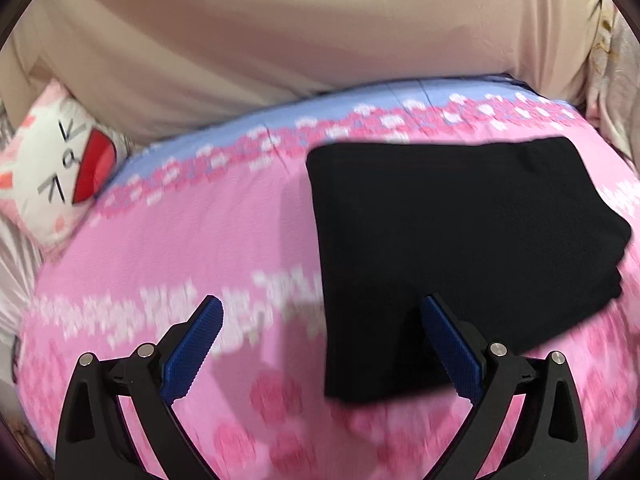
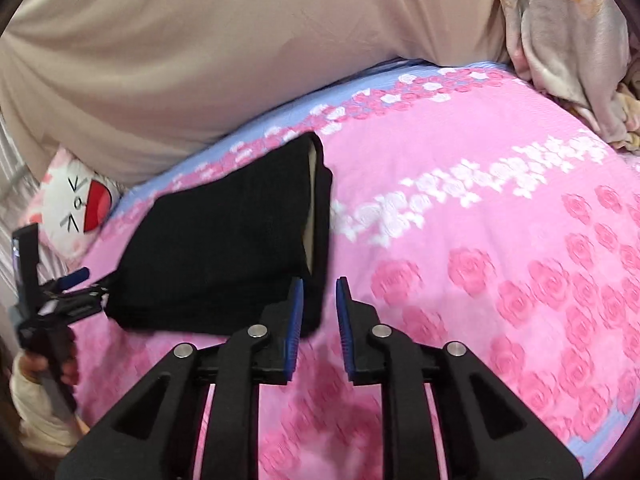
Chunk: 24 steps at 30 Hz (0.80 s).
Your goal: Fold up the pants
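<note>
The black pants [image 1: 452,248] lie folded into a compact rectangle on the pink rose-print bedspread [image 1: 208,248]. My left gripper [image 1: 320,312] is open wide and empty, its right finger over the pants' near left edge. In the right wrist view the folded pants [image 2: 224,248] lie left of centre, with a pale lining showing at their right fold. My right gripper [image 2: 319,292] is open by a narrow gap and empty, just off the pants' near right corner. The left gripper [image 2: 76,284] shows at the far left, held by a hand, at the pants' left edge.
A white cat-face pillow [image 1: 52,172] lies at the bed's far left. A beige headboard cushion [image 1: 280,32] runs along the back. A crumpled floral blanket [image 2: 568,40] lies at the far right corner. The bedspread [image 2: 500,240] stretches right of the pants.
</note>
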Available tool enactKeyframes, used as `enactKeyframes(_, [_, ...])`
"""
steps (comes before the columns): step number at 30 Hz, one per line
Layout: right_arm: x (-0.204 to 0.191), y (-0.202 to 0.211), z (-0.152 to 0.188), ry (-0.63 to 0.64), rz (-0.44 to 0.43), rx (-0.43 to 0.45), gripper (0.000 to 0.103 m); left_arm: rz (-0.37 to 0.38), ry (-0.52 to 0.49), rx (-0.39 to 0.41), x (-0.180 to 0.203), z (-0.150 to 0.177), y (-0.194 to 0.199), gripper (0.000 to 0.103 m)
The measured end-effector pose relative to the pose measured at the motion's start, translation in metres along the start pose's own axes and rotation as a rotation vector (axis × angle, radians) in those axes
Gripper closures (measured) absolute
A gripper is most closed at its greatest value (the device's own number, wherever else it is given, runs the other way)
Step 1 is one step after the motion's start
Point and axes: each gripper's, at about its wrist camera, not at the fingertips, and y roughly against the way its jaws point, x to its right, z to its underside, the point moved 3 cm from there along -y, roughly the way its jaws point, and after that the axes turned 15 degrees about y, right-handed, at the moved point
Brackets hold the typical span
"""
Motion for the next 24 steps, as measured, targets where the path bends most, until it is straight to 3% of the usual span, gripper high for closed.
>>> enactKeyframes(6, [-0.023, -0.019, 0.018, 0.085, 0.004, -0.069, 0.085, -0.021, -0.015, -0.089, -0.001, 0.041, -0.011, 0.005])
enactKeyframes(7, [-0.027, -0.022, 0.017, 0.112, 0.022, -0.07, 0.076, -0.053, -0.025, -0.091, -0.001, 0.046, -0.015, 0.005])
enactKeyframes(8, [-0.031, -0.024, 0.015, 0.138, 0.044, -0.066, 0.05, -0.068, -0.035, -0.092, -0.002, 0.049, -0.017, 0.005])
enactKeyframes(10, [-0.039, -0.025, 0.009, 0.201, 0.115, -0.032, 0.033, -0.079, -0.056, -0.08, -0.001, 0.052, -0.019, 0.005])
enactKeyframes(13, [-0.046, -0.035, 0.0, 0.253, 0.145, -0.046, 0.038, -0.086, -0.037, -0.053, -0.003, 0.045, -0.025, 0.005])
enactKeyframes(15, [-0.044, -0.049, -0.003, 0.249, 0.129, -0.09, 0.051, -0.065, 0.004, -0.06, -0.008, 0.036, -0.032, 0.005])
enactKeyframes(16, [-0.042, -0.054, -0.005, 0.221, 0.075, -0.104, 0.07, -0.053, 0.02, -0.061, -0.009, 0.031, -0.035, 0.005])
enactKeyframes(17, [-0.041, -0.052, -0.01, 0.203, 0.074, -0.092, 0.081, -0.039, 0.021, -0.056, -0.008, 0.024, -0.038, 0.005])
enactKeyframes(18, [-0.041, -0.049, -0.015, 0.202, 0.066, -0.082, 0.085, -0.022, 0.02, -0.046, -0.008, 0.018, -0.038, 0.012])
enactKeyframes(19, [-0.038, -0.039, -0.023, 0.177, 0.047, -0.05, 0.088, -0.001, 0.017, -0.044, -0.006, 0.016, -0.036, 0.029])
enactKeyframes(20, [-0.036, -0.027, -0.031, 0.145, 0.026, -0.014, 0.089, 0.049, 0.034, -0.058, -0.005, 0.01, -0.029, 0.039])
enactKeyframes(21, [-0.034, -0.012, -0.039, 0.124, 0.015, 0.02, 0.089, 0.102, 0.055, -0.07, -0.004, 0.006, -0.02, 0.06])
enactKeyframes(22, [-0.033, 0.006, -0.046, 0.116, 0.01, 0.058, 0.091, 0.134, 0.068, -0.065, -0.005, 0.003, -0.009, 0.066])
enactKeyframes(24, [-0.031, 0.014, -0.042, 0.106, 0.0, 0.057, 0.091, 0.113, 0.065, -0.031, -0.008, 0.003, 0.0, 0.066])
